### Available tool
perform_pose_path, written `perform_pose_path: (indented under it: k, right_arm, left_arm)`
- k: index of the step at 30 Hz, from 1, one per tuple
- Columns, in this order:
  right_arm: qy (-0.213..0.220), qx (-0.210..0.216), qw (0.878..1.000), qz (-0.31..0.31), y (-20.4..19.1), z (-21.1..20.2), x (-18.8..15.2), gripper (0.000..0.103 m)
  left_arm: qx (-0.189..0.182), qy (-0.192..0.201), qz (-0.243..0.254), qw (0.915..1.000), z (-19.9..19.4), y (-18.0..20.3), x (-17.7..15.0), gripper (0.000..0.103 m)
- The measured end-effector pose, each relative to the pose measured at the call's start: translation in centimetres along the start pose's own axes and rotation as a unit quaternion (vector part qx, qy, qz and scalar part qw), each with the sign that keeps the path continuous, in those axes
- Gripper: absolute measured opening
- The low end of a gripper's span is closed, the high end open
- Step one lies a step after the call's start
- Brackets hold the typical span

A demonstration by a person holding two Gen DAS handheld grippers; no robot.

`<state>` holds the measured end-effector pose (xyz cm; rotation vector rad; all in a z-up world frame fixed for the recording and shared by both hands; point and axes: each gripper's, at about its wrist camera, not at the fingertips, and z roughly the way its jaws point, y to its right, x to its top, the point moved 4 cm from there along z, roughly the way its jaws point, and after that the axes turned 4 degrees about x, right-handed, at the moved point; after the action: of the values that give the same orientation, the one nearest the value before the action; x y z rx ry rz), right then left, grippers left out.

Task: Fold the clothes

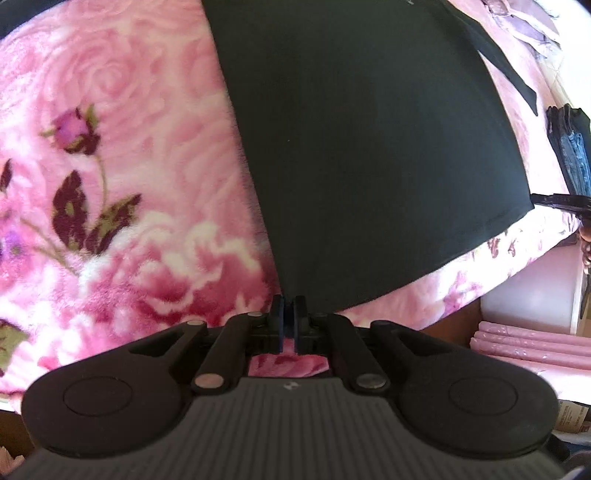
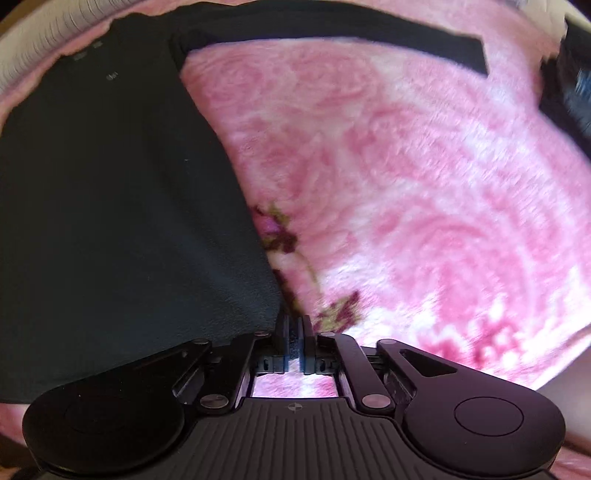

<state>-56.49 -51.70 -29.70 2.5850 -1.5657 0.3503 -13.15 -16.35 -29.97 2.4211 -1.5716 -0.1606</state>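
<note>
**Two corners pinched, fold about to start**

Two bottom corners of the black long-sleeved top sit in my grippers. It lies flat and spread on the pink rose-print fleece blanket, hem toward me, one sleeve stretched straight out to the side at the far end.

My left gripper has its jaws drawn together on the hem's left corner, the cloth running straight into the slot between them. My right gripper is likewise closed at the right corner; dark fabric seems to fill the narrow gap, so I judge it clamped on the top, though that view is blurred.

I read this as the opening of the first fold. Next I would want both corners raised together, level, then carried toward the shoulders and laid down square. The outstretched sleeve will likely need tucking across the body first or afterwards. The fabric looks soft and limp, so an uneven lift would skew the hem.

Beyond the garment, the blanket drapes over the bed's edge. In the left view, the other gripper's dark body shows at the right, with stacked pink items lower down beside the bed. Something purplish and crumpled lies at the far corner.
</note>
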Motion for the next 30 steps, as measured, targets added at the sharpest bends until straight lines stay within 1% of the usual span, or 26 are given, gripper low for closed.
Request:
perform_pose_path:
  k: [1, 2, 3, 5, 6, 7, 10, 14, 15, 16, 17, 19, 20, 21, 22, 23, 24, 25, 27, 28, 29, 30]
  right_arm:
    - [0.01, -0.03, 0.999, -0.018, -0.7, -0.6, 0.2, 0.02]
    - [0.021, -0.058, 0.998, -0.035, -1.5, -1.1, 0.5, 0.024]
    - [0.037, -0.061, 0.996, -0.046, -2.6, -1.9, 0.8, 0.028]
    - [0.066, -0.063, 0.993, -0.069, -5.3, -3.2, 1.3, 0.032]
    - [0.077, -0.061, 0.992, -0.08, -6.8, -3.8, 1.6, 0.033]
    - [0.085, -0.057, 0.99, -0.092, -8.3, -4.1, 1.9, 0.034]
    - [0.098, -0.012, 0.989, -0.114, -13.6, -5.0, 2.6, 0.035]
    - [0.109, 0.033, 0.98, -0.165, -22.8, -5.1, 2.9, 0.038]
    - [0.109, 0.039, 0.977, -0.178, -25.3, -4.8, 2.9, 0.039]
    - [0.104, 0.044, 0.977, -0.179, -27.4, -4.2, 2.9, 0.04]
    - [0.099, 0.049, 0.977, -0.181, -29.6, -3.6, 2.9, 0.04]
    - [0.084, 0.065, 0.978, -0.179, -34.5, -2.1, 3.1, 0.041]
    - [0.08, 0.071, 0.977, -0.182, -36.5, -1.4, 3.3, 0.041]
    - [0.074, 0.08, 0.976, -0.187, -38.7, -0.6, 3.4, 0.041]
    - [0.069, 0.089, 0.975, -0.192, -40.8, 0.1, 3.5, 0.041]
    - [0.065, 0.097, 0.973, -0.2, -43.0, 0.6, 3.6, 0.041]
    - [0.062, 0.1, 0.971, -0.21, -44.9, 0.9, 3.8, 0.041]
    - [0.059, 0.102, 0.968, -0.22, -46.4, 1.1, 3.8, 0.041]
    - [0.054, 0.105, 0.963, -0.241, -49.2, 1.2, 4.1, 0.042]
    - [0.053, 0.108, 0.961, -0.249, -50.1, 1.3, 4.1, 0.042]
    - [0.053, 0.109, 0.959, -0.257, -51.1, 1.1, 4.1, 0.042]
    - [0.053, 0.108, 0.957, -0.263, -52.1, 1.2, 4.1, 0.042]
  left_arm:
    - [0.003, 0.004, 0.004, 1.0, -0.7, -0.3, -0.1, 0.005]
    - [0.009, 0.012, 0.005, 0.9999, -1.6, -0.9, -0.2, 0.007]
    - [0.014, 0.022, 0.005, 0.9996, -2.6, -1.7, -0.3, 0.009]
    - [0.029, 0.052, -0.012, 0.9981, -5.2, -4.5, 0.1, 0.023]
    - [0.037, 0.067, -0.02, 0.9969, -6.6, -5.9, 0.2, 0.025]
    - [0.046, 0.083, -0.028, 0.9951, -8.0, -7.5, 0.5, 0.026]
    - [0.087, 0.136, -0.047, 0.9858, -12.6, -14.6, 3.3, 0.032]
    - [0.136, 0.193, -0.064, 0.9695, -17.5, -25.5, 8.8, 0.033]
    - [0.141, 0.196, -0.072, 0.9678, -18.0, -28.2, 10.2, 0.033]
    - [0.145, 0.197, -0.078, 0.9666, -18.3, -30.7, 11.6, 0.033]
    - [0.147, 0.19, -0.078, 0.9675, -18.2, -32.7, 12.8, 0.033]
    - [0.145, 0.178, -0.065, 0.9712, -17.5, -36.1, 14.9, 0.033]
    - [0.137, 0.164, -0.056, 0.9753, -16.7, -37.4, 15.8, 0.033]
    - [0.128, 0.15, -0.05, 0.9792, -15.9, -38.4, 16.4, 0.032]
    - [0.119, 0.136, -0.042, 0.9826, -15.1, -39.3, 16.9, 0.03]
    - [0.112, 0.124, -0.029, 0.9855, -14.2, -39.4, 17.0, 0.029]
    - [0.106, 0.112, -0.015, 0.988, -13.4, -39.5, 17.1, 0.018]
    - [0.101, 0.106, -0.002, 0.9893, -12.8, -39.5, 17.1, 0.003]
    - [0.103, 0.142, 0.029, 0.9841, -13.9, -38.7, 16.6, 0.003]
    - [0.104, 0.164, 0.042, 0.9801, -14.6, -38.2, 16.2, 0.003]
    - [0.109, 0.195, 0.046, 0.9736, -15.9, -37.9, 15.7, 0.003]
    - [0.118, 0.217, 0.044, 0.9682, -16.7, -37.9, 15.3, 0.003]
